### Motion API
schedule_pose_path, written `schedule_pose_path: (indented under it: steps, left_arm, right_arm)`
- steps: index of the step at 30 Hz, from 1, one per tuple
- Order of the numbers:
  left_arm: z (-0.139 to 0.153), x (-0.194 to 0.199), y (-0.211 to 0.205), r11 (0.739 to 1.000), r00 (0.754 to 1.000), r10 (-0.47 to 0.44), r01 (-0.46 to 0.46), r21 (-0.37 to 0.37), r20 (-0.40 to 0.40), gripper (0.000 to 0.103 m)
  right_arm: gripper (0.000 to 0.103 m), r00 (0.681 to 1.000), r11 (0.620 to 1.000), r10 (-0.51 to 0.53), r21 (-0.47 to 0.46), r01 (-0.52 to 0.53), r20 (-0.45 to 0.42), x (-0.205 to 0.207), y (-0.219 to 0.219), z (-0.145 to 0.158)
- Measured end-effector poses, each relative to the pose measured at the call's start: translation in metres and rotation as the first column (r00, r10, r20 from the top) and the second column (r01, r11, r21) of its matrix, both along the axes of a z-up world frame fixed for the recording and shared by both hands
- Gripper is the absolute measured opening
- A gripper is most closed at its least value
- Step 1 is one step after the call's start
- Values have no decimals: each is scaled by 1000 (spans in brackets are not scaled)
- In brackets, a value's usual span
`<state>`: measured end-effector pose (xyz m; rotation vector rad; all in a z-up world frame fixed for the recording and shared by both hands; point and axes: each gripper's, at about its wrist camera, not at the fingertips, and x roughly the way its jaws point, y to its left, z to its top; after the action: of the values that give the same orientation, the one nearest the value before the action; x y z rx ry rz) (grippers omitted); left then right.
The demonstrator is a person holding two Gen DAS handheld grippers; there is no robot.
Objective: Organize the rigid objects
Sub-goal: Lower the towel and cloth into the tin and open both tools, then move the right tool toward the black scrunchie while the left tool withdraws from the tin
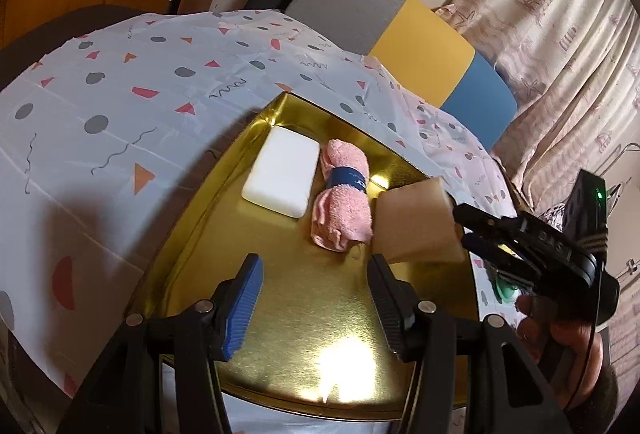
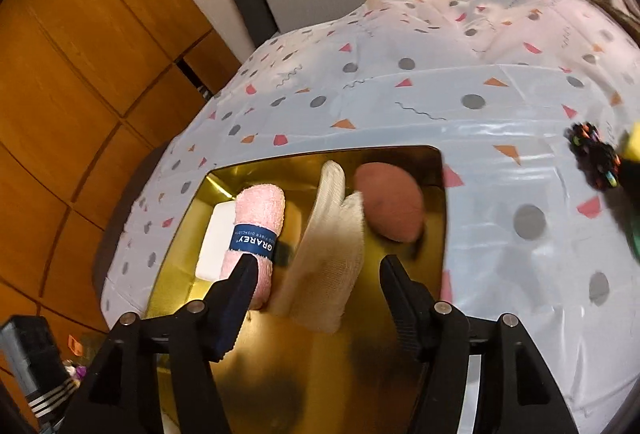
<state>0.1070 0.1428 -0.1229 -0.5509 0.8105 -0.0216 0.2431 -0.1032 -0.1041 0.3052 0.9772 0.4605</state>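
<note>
gold tray [image 1: 320, 298] — white block [image 1: 282, 177], pink towel [image 1: 342, 205] | left gripper [image 1: 316, 298] — spread, empty

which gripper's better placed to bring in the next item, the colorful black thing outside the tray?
Right, probably. The black multicolored object lies on the tablecloth right of the gold tray, nearer the open right gripper. It doesn't show in the left view.

Warm indoor light; strong glare on the gold tray [image 1: 340, 358] near its front edge. Fisheye bends edges; right view blurs slightly.
</note>
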Motion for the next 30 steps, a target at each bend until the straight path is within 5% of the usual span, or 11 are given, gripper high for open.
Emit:
schedule_pose_path:
  steps: [18,30]
  left_arm:
    - [9,-4,-46,992,993,-119,118,39,0,55]
    - [16,-14,-121,939,947,-322,319,126,4,55]
  right_arm:
    - [65,988,989,-143,47,141,62,-59,-73,22]
    - [69,971,969,-238,-69,239,28,-98,-138,-15]
